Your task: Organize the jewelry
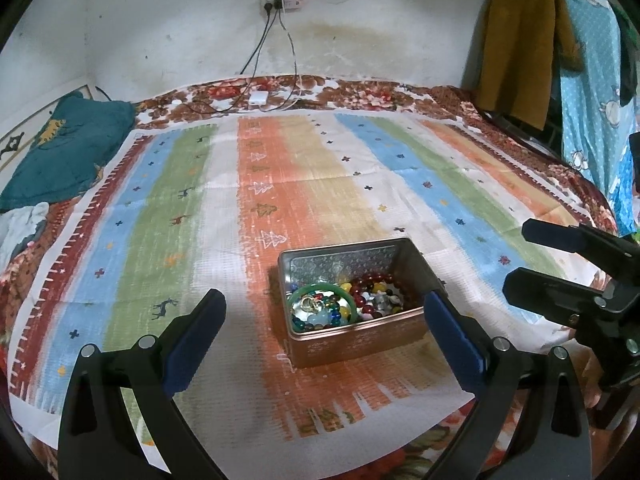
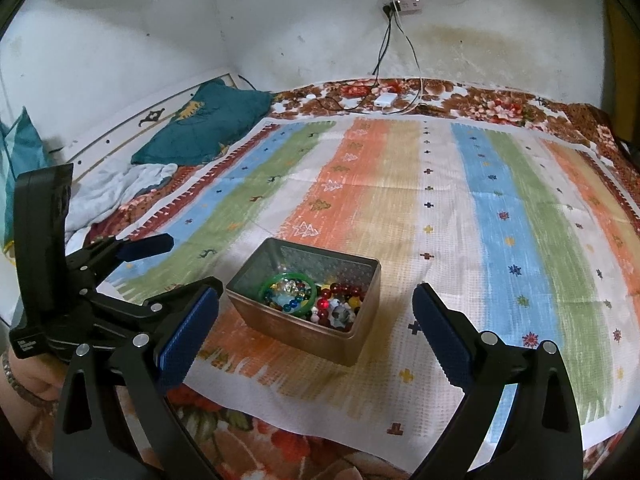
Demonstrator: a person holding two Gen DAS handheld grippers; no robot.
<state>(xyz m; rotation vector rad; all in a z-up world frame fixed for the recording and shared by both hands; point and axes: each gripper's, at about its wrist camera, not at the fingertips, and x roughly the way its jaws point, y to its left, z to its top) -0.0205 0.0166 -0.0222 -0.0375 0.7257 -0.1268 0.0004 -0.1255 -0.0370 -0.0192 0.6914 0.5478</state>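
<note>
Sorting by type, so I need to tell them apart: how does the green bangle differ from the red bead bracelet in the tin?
The green bangle is one smooth solid ring; the red bead bracelet is a string of separate round beads. The bangle lies at the tin's left, the bracelet right. Both lie on loose beads.

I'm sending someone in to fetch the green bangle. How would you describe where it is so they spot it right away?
On the striped cloth covering the bed stands an open metal tin near the front edge. The green bangle lies inside, on the left half of the tin in the left wrist view, on top of loose beads. It is the only large solid ring there; the rest are small round beads.
</note>
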